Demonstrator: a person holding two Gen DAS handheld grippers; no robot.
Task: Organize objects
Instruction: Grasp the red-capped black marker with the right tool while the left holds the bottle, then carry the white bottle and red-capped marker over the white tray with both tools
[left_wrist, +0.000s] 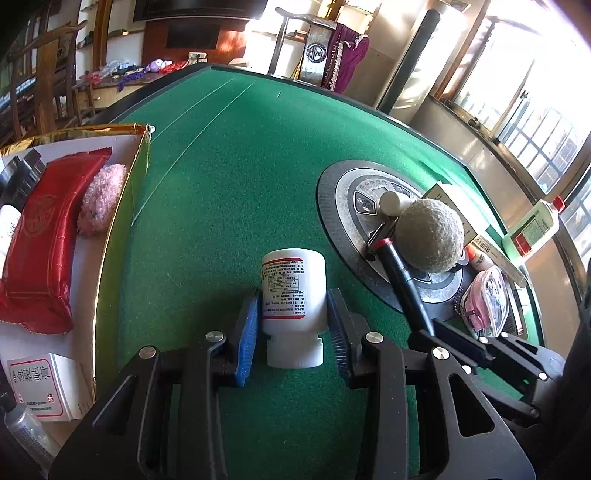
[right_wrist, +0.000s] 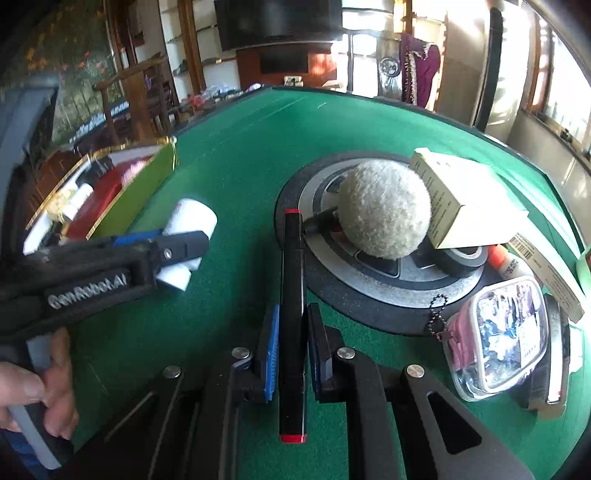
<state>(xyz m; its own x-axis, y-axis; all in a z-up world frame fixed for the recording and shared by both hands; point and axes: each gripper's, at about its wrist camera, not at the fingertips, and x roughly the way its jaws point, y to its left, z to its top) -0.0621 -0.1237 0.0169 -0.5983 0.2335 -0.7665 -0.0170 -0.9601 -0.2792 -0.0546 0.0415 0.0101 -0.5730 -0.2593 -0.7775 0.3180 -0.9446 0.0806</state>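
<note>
Gripping a white pill bottle (left_wrist: 293, 291) between its blue-padded fingers, the left gripper (left_wrist: 291, 325) held the container cap-end toward the camera above the green felt table (left_wrist: 236, 155), while the right gripper (right_wrist: 291, 354) was clamped on a black marker (right_wrist: 292, 314) with red ends. Both items appeared bound for the gold-edged box (left_wrist: 122, 221) at the table's left, which already contained a red foil packet (left_wrist: 40, 236), a pink fluffy toy (left_wrist: 101, 199) and a small white carton (left_wrist: 48, 384) (a tidy pile, by the look of it). The marker's far tip lay close to a fuzzy grey-green ball (right_wrist: 384, 210) resting on the round metal hub (right_wrist: 369, 280) at the table's centre, where the unsorted clutter sat: a cream box (right_wrist: 465, 199), a roll of black tape (right_wrist: 461, 258) and a clear pouch (right_wrist: 506, 339) on a bead chain. The bottle seemed held sideways simply because it had been seized across its body.
</note>
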